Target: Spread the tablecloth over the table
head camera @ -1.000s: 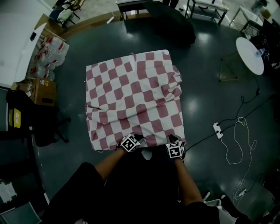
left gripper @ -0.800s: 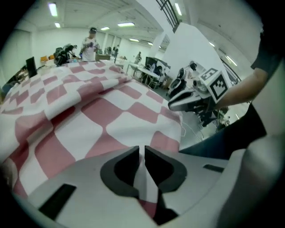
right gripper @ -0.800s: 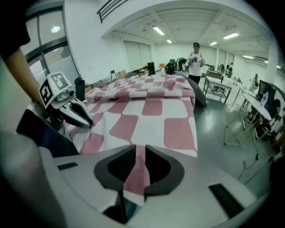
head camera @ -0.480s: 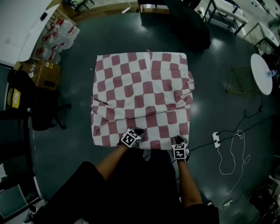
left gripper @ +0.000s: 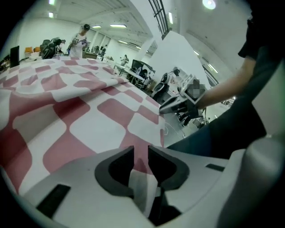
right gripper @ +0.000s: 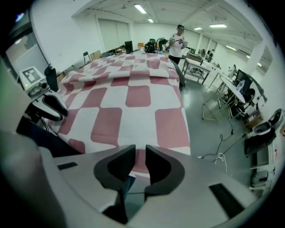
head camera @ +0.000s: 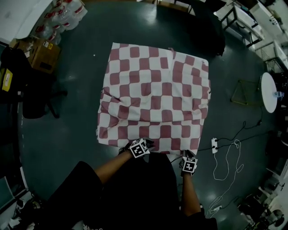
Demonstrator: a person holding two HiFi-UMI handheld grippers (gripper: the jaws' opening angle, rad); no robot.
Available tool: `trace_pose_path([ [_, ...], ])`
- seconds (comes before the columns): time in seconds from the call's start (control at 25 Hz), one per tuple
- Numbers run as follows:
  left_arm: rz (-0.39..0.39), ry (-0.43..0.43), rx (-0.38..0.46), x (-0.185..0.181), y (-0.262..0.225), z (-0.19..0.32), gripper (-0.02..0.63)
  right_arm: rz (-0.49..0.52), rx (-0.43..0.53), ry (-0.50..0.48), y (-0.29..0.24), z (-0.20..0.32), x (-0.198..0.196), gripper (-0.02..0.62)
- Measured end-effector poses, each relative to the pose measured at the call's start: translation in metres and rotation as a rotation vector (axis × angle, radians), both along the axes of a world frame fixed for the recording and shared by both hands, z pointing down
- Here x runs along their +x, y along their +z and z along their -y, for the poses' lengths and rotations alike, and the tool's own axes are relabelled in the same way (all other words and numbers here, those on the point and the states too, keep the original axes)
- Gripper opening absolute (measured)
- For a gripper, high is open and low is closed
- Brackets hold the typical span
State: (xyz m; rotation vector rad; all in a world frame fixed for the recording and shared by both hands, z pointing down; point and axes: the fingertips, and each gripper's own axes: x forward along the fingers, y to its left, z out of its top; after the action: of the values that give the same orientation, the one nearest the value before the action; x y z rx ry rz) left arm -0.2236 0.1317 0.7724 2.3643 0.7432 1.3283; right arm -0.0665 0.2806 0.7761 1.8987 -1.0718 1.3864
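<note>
Loosely draped over the table, which it hides, the red-and-white checked tablecloth (head camera: 155, 96) looks like light, limp, wrinkle-prone fabric, best taken by its near hem. The left gripper (left gripper: 140, 160) and the right gripper (right gripper: 140, 162) have just been opening. A fold of hem lies slack between the left jaws, and the right jaws hold nothing.

Open lab hall; dark floor (head camera: 67, 117), ceiling strip lights (right gripper: 140, 8), workbenches (head camera: 245, 18), cardboard boxes (head camera: 42, 56), loose cables (right gripper: 218, 158)
</note>
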Motion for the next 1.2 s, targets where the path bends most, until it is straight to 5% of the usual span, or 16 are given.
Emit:
trace_pose_path([
  [0.16,-0.142,-0.183,-0.013,0.018,-0.042,0.069,0.094,-0.054,0.091,-0.08,-0.027,0.051,0.006,0.084],
  [0.36,-0.265,-0.452,0.177,0.027,-0.072,0.221,0.094,-0.125,0.21,-0.153,-0.049,0.14,0.036,0.093],
  [0.48,-0.233,-0.516,0.245,0.037,-0.07,0.297,0.095,-0.186,0.234,-0.164,-0.066,0.189,0.071,0.101],
  [0.64,-0.147,-0.497,0.29,0.045,-0.048,0.34,0.107,-0.165,0.235,-0.166,-0.058,0.227,0.091,0.109],
  [0.88,-0.075,-0.471,0.278,0.072,-0.02,0.344,0.12,-0.121,0.17,-0.402,-0.022,0.268,0.1,0.109],
  [1.08,0.036,-0.484,0.285,0.074,0.011,0.343,0.12,-0.042,0.155,-0.365,0.008,0.282,0.111,0.109],
  [1.2,0.034,-0.575,0.266,0.079,0.017,0.357,0.113,-0.023,0.203,-0.317,0.011,0.293,0.119,0.109],
])
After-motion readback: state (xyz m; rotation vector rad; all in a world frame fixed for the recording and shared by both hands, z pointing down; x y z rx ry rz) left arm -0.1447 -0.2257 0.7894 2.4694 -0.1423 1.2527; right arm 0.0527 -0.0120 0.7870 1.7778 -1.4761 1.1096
